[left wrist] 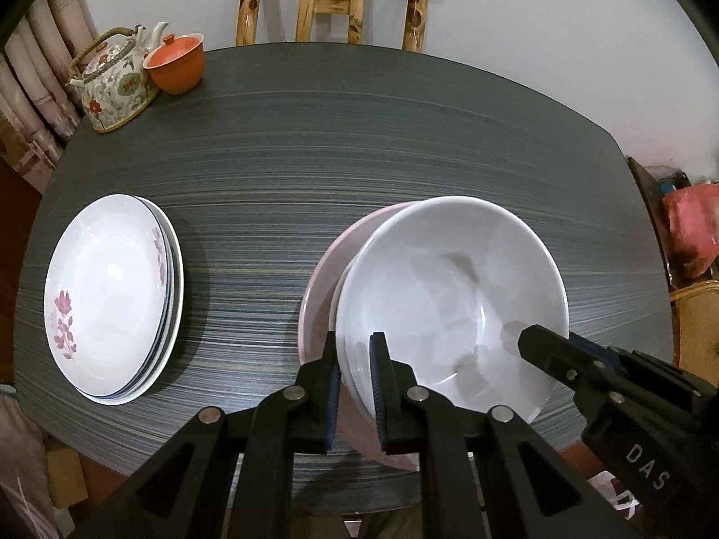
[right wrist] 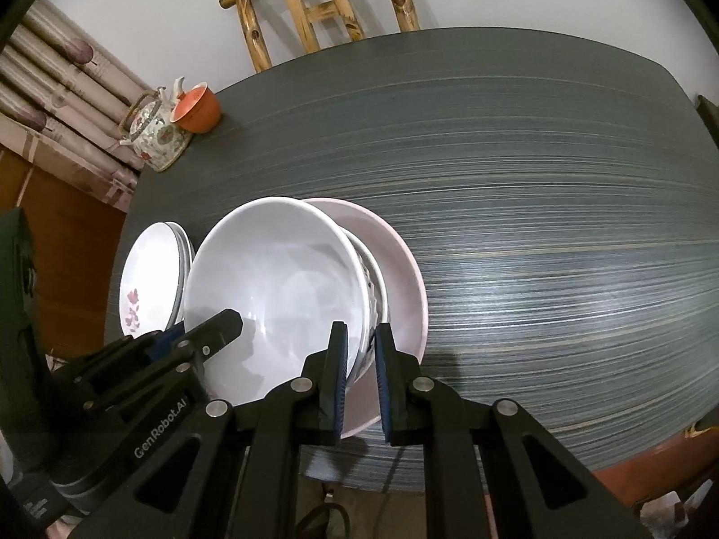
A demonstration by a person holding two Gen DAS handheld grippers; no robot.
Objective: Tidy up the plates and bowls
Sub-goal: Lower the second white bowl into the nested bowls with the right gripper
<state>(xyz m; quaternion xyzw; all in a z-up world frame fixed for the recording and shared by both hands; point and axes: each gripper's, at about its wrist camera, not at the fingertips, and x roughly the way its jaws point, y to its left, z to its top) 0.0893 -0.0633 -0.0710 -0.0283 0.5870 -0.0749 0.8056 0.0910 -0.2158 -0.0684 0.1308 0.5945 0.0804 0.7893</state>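
A white bowl [left wrist: 449, 296] sits nested on another bowl inside a pink plate [left wrist: 319, 296] near the table's front edge. My left gripper [left wrist: 355, 382] is shut on the white bowl's left rim. My right gripper [right wrist: 361, 377] is shut on the bowl's right rim [right wrist: 355, 359]; the patterned lower bowl [right wrist: 375, 296] shows under it, over the pink plate [right wrist: 404, 265]. The right gripper's finger [left wrist: 539, 350] reaches over the bowl in the left wrist view. A stack of white flowered plates [left wrist: 112, 296] lies to the left, also in the right wrist view [right wrist: 148, 287].
A flowered teapot [left wrist: 117, 85] and an orange lidded cup [left wrist: 175, 65] stand at the table's far left corner. A wooden chair [left wrist: 332, 0] stands behind the dark table [left wrist: 359, 143]. Curtains hang at the left; red bags [left wrist: 692, 233] lie at the right.
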